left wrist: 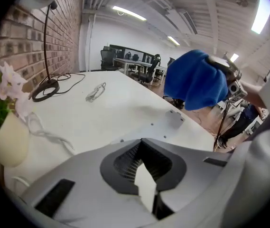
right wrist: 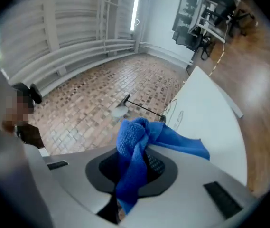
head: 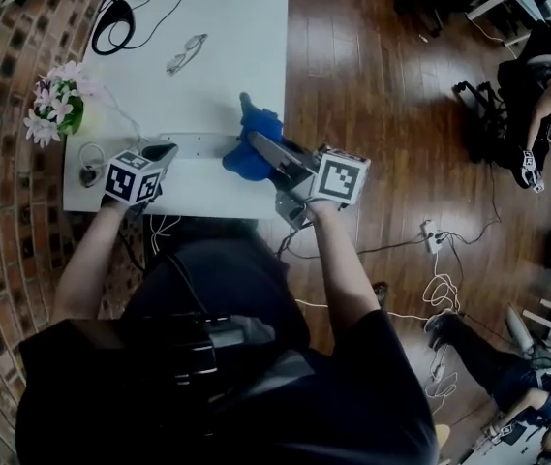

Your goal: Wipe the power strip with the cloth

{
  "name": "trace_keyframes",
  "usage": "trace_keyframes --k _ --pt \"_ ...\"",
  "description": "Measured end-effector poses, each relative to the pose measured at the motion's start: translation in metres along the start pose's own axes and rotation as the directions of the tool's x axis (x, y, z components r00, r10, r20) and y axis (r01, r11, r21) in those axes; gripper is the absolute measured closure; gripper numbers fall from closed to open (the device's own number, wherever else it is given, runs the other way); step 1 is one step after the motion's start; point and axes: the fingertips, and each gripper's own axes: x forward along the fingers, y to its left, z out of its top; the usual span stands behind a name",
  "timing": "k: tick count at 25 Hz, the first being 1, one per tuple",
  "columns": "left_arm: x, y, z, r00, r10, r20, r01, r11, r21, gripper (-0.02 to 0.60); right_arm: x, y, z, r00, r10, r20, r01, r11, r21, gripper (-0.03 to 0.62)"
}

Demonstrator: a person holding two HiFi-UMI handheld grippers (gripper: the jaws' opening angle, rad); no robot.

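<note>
cloth (head: 254, 141) perhaps above power strip's (head: 202, 145) end

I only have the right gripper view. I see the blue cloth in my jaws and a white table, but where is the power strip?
Observer: In the head view the power strip lies along the near edge of the table, just left of the cloth.
Operator: Is anything holding it?
Observer: Yes. The left gripper view shows the left gripper shut on the strip's near end.
Operator: Is my cloth touching the strip?
Observer: No. The left gripper view shows it hanging in the air above the strip's far end, clear of it.
</note>
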Motion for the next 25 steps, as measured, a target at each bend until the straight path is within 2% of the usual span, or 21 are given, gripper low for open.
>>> trace_keyframes --k 2,4,5,7,9,11,12,15,19,25 --pt "0.000 0.000 0.001 1.000 0.001 0.015 -0.001 1.000 0.005 0.577 0.003 -0.030 -0.012 0.984 -0.176 -0.026 0.174 0.982 -0.070 0.551" --pt "0.001 0.000 0.001 1.000 -0.003 0.022 0.003 1.000 0.007 0.575 0.001 -0.057 -0.023 0.934 -0.357 -0.024 0.348 0.921 -0.174 0.551" --pt "0.001 0.000 0.001 1.000 -0.008 0.020 0.008 1.000 0.009 0.575 0.001 -0.067 -0.030 0.905 -0.424 -0.026 0.408 0.885 -0.226 0.551" --pt "0.001 0.000 0.000 1.000 -0.022 0.004 0.022 0.999 0.026 0.575 0.004 -0.082 -0.047 0.846 -0.531 -0.038 0.491 0.805 -0.333 0.549" --pt "0.001 -0.001 0.000 0.999 -0.041 -0.014 0.042 0.998 0.054 0.575 0.005 -0.097 -0.060 0.768 -0.639 -0.042 0.557 0.698 -0.450 0.549" --pt "0.002 -0.002 0.000 0.998 -0.061 -0.025 0.063 0.995 0.075 0.575 0.006 -0.108 -0.069 0.696 -0.717 -0.036 0.587 0.598 -0.545 0.548" --pt "0.003 -0.002 0.000 0.997 -0.072 -0.027 0.074 0.994 0.078 0.575 0.009 -0.112 -0.073 0.671 -0.740 -0.037 0.593 0.566 -0.573 0.548" --pt "0.002 -0.001 0.000 0.993 -0.116 -0.038 0.119 0.990 0.073 0.575 0.016 -0.119 -0.081 0.622 -0.782 -0.038 0.616 0.519 -0.593 0.546" --pt "0.002 -0.003 0.001 0.979 -0.196 -0.054 0.200 0.978 0.061 0.575 0.016 -0.125 -0.076 0.589 -0.808 -0.020 0.675 0.505 -0.538 0.546" --pt "0.002 -0.005 0.001 0.969 -0.245 -0.042 0.248 0.958 0.147 0.575 0.027 -0.126 -0.075 0.523 -0.853 0.005 0.704 0.428 -0.567 0.548"
